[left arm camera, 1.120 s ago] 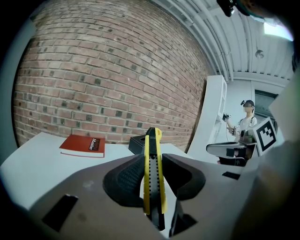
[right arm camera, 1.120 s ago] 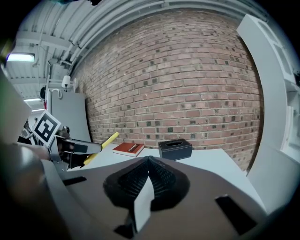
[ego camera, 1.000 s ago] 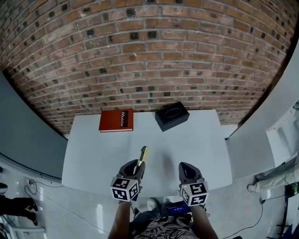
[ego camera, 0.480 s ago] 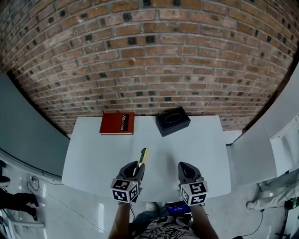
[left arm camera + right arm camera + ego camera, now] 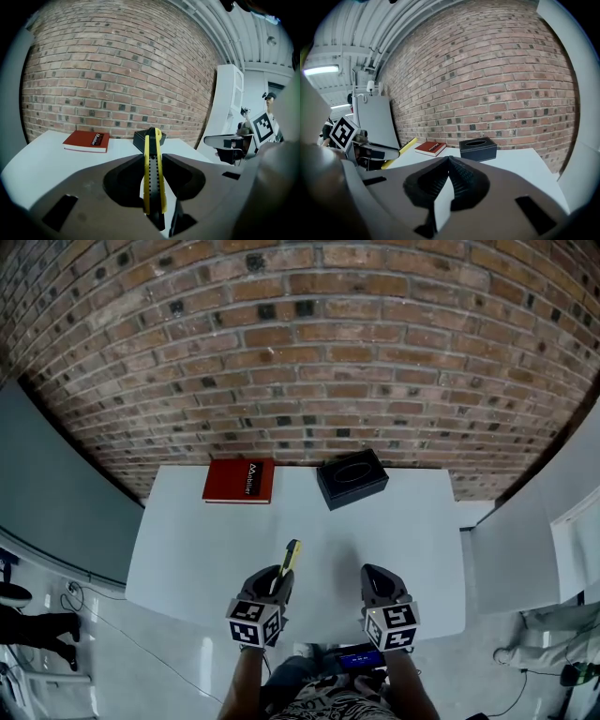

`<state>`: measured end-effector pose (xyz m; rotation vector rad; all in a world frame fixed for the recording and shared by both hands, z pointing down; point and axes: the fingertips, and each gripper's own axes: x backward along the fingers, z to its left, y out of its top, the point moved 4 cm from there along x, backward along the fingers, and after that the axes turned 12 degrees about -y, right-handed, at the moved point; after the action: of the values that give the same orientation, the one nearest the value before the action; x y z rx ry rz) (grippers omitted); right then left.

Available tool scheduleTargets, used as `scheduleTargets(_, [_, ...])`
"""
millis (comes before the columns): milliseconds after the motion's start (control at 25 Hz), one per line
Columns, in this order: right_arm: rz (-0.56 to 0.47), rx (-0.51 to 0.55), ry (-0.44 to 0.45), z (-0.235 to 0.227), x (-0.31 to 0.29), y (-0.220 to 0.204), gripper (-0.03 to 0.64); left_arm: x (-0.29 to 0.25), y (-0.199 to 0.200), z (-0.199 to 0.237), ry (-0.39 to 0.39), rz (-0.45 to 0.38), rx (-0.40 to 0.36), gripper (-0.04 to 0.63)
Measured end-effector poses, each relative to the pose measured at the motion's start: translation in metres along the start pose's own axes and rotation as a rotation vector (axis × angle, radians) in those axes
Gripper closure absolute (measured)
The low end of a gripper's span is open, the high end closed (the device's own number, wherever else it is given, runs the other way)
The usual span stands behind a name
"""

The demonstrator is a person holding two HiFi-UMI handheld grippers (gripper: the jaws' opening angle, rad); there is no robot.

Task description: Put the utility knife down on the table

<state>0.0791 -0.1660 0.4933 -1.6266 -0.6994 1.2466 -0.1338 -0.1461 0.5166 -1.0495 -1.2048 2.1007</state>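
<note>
A yellow and black utility knife (image 5: 289,559) (image 5: 153,173) is clamped between the jaws of my left gripper (image 5: 274,580) (image 5: 153,161), which is shut on it. The knife sticks out forward and up, above the near part of the white table (image 5: 197,540). In the right gripper view the knife (image 5: 399,151) shows at the left, held by the other gripper. My right gripper (image 5: 375,583) (image 5: 449,161) is shut with nothing between its jaws and hangs over the table's near edge, to the right of the left one.
A red book (image 5: 239,481) (image 5: 87,140) lies at the table's far left. A black tissue box (image 5: 352,478) (image 5: 478,148) stands at the far middle. A brick wall (image 5: 300,362) runs behind the table. Grey panels stand on both sides.
Both grippers have stayed in place with the knife still held. The head view has shifted slightly, so the table sits a little lower in the frame.
</note>
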Motion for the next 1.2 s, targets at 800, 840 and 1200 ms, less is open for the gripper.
scheduleTargets(800, [0.127,0.02,-0.012,-0.016,-0.012,-0.05,0.617,-0.029,-0.062,-0.002,-0.018,0.137,0.05,0.472])
scheduleTargets(840, [0.131,0.023,-0.008,-0.016,-0.013,-0.052,0.617,-0.03,-0.064,-0.001,-0.018,0.143,0.052,0.472])
scheduleTargets(1200, [0.195,0.037,0.013,-0.014,-0.018,-0.08,0.617,-0.044,-0.082,0.002,-0.036,0.181,0.053,0.472])
